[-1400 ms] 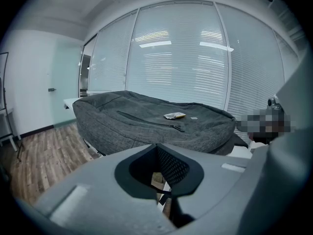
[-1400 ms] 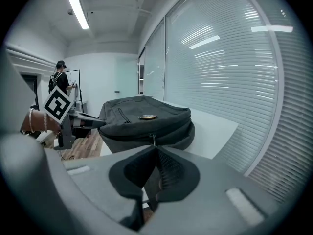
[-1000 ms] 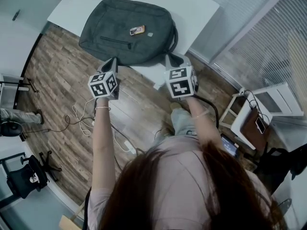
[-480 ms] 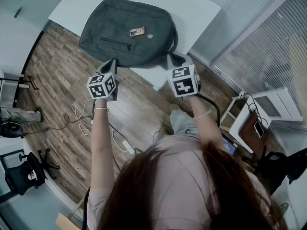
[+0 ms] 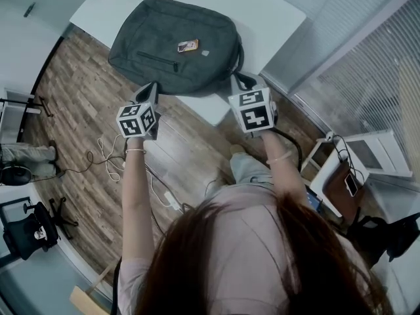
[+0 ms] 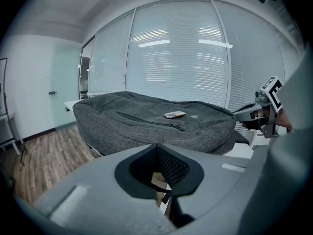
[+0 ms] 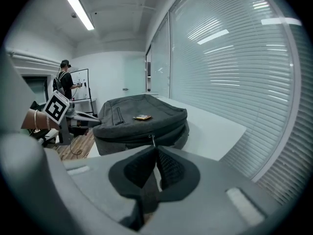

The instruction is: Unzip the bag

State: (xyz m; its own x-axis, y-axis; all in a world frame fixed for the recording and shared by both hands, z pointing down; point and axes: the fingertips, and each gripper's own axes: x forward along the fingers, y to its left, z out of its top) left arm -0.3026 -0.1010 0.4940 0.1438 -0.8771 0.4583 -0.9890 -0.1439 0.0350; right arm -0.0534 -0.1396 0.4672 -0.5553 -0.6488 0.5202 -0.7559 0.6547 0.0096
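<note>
We are holding both grippers at the near side of the grey backpack (image 5: 164, 38). It is lying flat on the white table (image 5: 269, 12) in front of us, with its longer side running across our view. The left gripper (image 5: 149, 92) is hovering off the bag's near left corner with its jaws pressed together and nothing between them. The right gripper (image 5: 237, 81) is sitting at the near right corner, beside a strap, and its jaws are also meeting at the tips.

The coming move turns on the main zip's pull (image 7: 153, 140). It is hanging on the side wall just beyond the right gripper's tips, so we are judging that hand the nearer one. We cannot tell whether the tips are already touching the pull.

Only the right gripper view is showing that pull; from the head view the bag's bulge is hiding it. The left gripper view is showing instead the closed front-pocket zip (image 6: 146, 120) and a small flat packet (image 6: 174, 114) on top.
</note>
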